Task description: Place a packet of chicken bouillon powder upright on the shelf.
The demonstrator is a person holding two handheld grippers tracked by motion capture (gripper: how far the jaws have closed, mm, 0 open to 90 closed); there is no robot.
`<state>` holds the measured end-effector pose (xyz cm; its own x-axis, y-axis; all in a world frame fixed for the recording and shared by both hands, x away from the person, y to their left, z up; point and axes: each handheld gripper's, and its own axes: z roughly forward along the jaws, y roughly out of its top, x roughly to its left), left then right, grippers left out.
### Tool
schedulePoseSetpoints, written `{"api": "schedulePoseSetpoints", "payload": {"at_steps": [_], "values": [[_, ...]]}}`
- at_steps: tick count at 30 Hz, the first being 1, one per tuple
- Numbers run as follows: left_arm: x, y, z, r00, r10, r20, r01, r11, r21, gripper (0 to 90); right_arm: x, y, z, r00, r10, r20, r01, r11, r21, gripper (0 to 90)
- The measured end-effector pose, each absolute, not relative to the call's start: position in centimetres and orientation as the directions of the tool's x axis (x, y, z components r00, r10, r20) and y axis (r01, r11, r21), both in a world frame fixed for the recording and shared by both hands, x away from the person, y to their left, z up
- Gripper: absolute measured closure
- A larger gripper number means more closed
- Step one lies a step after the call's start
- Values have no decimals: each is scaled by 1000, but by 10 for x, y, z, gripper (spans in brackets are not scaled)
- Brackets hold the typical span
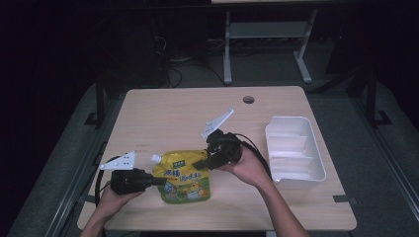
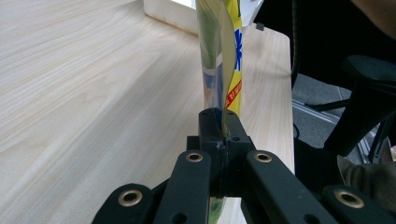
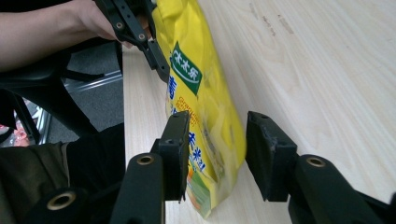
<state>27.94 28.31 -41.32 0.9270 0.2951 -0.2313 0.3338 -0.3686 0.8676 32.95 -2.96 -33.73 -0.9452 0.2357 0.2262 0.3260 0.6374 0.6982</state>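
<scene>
The yellow pouch [image 1: 183,176] was pinched at its nine o'clock edge by the left gripper [image 1: 159,181]; the right gripper [image 3: 217,151] was spread around it and should be closed squarely.

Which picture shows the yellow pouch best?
The high view: the pouch shows whole, front and spout. The left gripper view sees one pinched edge; the right gripper view, its side between open jaws.

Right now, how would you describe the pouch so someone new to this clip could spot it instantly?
Start at the light wooden table; a white plastic bin sits at its right side. Near the front edge, left of centre, the yellow spouted pouch stands between the left gripper, shut on its edge, and the open right gripper. It is the one brightly printed item, with a white cap.
</scene>
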Motion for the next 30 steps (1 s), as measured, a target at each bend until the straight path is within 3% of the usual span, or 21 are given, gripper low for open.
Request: {"api": "schedulePoseSetpoints", "payload": {"at_steps": [19,30], "values": [[280,284,-412,923,310,-227,337,-369,866,890,329,-23,-359,-928,168,333,366,590,720,886],[279,299,-408,903,371,-216,347,-334,877,716,329,-30,-352,-927,161,340,367,587,721,898]]}}
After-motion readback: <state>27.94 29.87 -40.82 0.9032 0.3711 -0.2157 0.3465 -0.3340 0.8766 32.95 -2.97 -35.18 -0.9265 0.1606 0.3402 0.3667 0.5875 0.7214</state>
